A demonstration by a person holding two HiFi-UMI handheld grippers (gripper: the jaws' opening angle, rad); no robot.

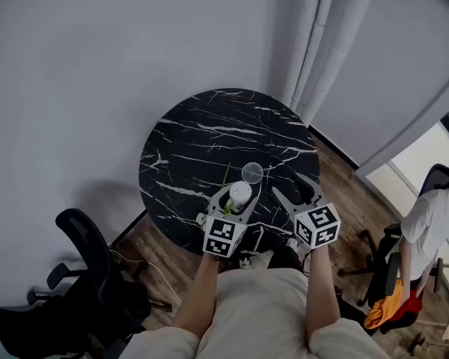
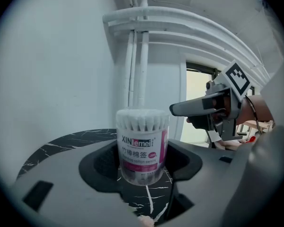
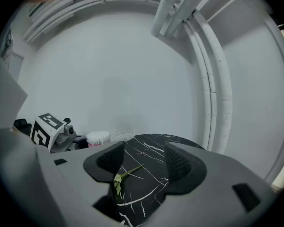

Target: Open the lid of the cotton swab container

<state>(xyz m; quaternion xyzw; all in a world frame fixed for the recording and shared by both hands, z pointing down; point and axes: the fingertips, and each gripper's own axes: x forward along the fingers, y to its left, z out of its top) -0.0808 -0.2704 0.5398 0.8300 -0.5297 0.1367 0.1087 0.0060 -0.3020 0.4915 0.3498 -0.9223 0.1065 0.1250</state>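
**Head view.**
- Item 1: left gripper (image 1: pixel 242 191), which I see closed round the cotton swab container (image 1: pixel 240 194). The container stands upright between its jaws on the black marble table (image 1: pixel 194 133).
- Item 2: clear lid (image 1: pixel 252 173), off the container. It lies flat on the table just beyond the left jaw tips.
- Item 3: right gripper (image 1: pixel 288 184), jaws spread wide with only table top between them. It sits beside the left gripper, apart from the container.
- Item 4: green sprig (image 1: pixel 226 175), lying on the table just ahead of the left jaws.

**Left gripper view.**
- The container fills the gap between the jaws, with a pad against each side.
- The swab heads are bare at the top and the base rests on the table.
- The right gripper shows past the right-hand jaw, raised above table level.

**Right gripper view.**
- The jaws stand wide apart and grip nothing.
- The sprig lies on the table between them, nearer the left-hand jaw.
- The container and lid show small, well outside the left-hand jaw, next to the left gripper's marker cube (image 3: pixel 45 129).
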